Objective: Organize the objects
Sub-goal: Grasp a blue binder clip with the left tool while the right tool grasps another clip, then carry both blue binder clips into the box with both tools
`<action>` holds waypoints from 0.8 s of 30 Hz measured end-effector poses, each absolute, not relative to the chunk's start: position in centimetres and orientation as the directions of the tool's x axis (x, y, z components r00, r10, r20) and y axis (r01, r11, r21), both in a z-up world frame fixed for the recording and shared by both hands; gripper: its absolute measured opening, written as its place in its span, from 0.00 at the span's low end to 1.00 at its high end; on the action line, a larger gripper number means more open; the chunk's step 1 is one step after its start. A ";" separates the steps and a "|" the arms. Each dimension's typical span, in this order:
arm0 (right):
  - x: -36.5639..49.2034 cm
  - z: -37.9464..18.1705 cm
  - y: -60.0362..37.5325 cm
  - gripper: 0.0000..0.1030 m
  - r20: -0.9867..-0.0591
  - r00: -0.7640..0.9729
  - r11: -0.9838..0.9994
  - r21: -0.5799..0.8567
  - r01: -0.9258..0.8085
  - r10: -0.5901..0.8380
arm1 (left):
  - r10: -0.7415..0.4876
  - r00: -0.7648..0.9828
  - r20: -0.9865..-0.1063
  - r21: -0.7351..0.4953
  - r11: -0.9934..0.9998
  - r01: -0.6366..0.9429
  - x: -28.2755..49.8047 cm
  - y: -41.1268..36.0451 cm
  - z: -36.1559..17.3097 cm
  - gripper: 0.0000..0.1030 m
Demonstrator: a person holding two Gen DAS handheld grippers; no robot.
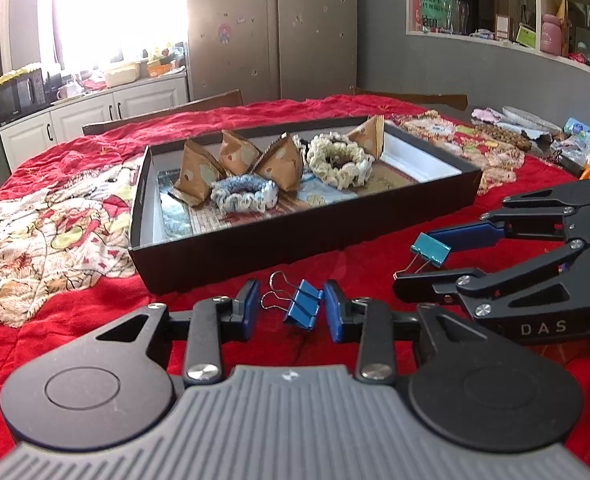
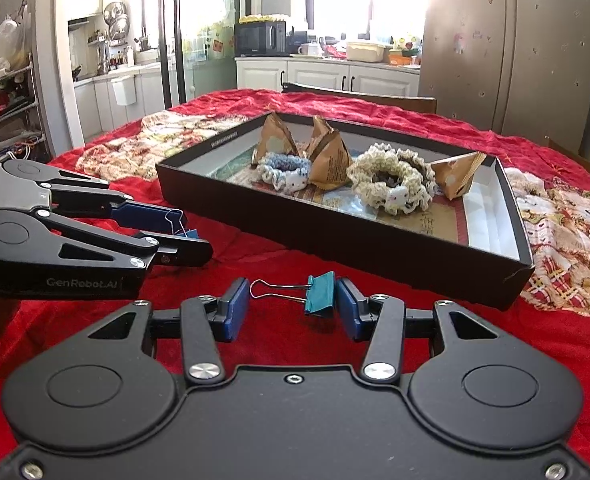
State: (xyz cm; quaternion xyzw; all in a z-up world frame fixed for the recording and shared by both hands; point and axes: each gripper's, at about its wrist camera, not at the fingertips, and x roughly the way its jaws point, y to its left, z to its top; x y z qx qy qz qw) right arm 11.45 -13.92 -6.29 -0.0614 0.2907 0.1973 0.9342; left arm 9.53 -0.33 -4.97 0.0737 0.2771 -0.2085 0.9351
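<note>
Left wrist view: the blue clip (image 1: 303,306) lies between the open left gripper (image 1: 291,310), handles pointing left; the teal clip (image 2: 321,295) lies likewise within the open right gripper (image 2: 293,308), beside the right pad.

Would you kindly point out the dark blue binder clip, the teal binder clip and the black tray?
dark blue binder clip (image 1: 303,307), left wrist view, on its folded blue body.
teal binder clip (image 2: 320,295), right wrist view, on its teal body.
black tray (image 1: 295,240), left wrist view, on its near outer wall.
</note>
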 end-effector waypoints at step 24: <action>11.3 -1.7 -15.5 0.44 -0.471 0.825 0.932 -0.019 -0.362 0.312 | -0.361 0.800 -0.479 0.005 0.910 0.414 9.6 0.0 -1.1 0.37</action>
